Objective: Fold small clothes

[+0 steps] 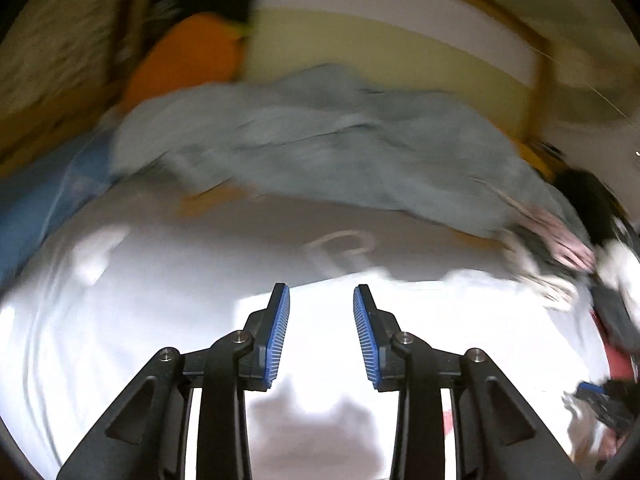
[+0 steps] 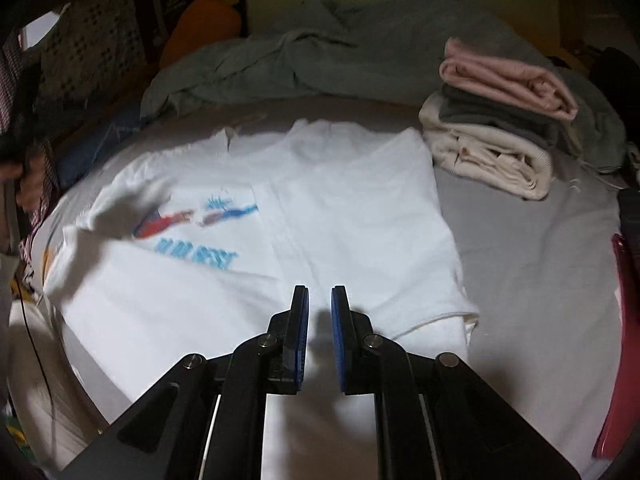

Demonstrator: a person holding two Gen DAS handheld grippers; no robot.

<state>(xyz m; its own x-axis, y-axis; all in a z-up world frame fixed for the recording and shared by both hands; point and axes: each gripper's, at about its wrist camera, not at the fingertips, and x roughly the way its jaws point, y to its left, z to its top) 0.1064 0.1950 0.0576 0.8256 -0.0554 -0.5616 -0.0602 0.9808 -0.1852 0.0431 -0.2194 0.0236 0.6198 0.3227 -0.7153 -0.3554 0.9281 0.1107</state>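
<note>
A white T-shirt (image 2: 320,216) with a blue and red print lies spread on the bed, its right side folded over the middle. My right gripper (image 2: 320,294) hovers over its near hem, jaws a narrow gap apart and empty. In the blurred left wrist view the shirt (image 1: 320,352) is a bright white patch under my left gripper (image 1: 321,292), which is open and empty. A stack of folded clothes (image 2: 500,120), pink on top, then grey and cream, sits at the back right.
A crumpled grey-green blanket (image 2: 280,64) lies across the back of the bed (image 2: 540,260); it also shows in the left wrist view (image 1: 320,148). An orange cushion (image 1: 188,56) is at the back left. A red object (image 2: 618,340) lies at the right edge.
</note>
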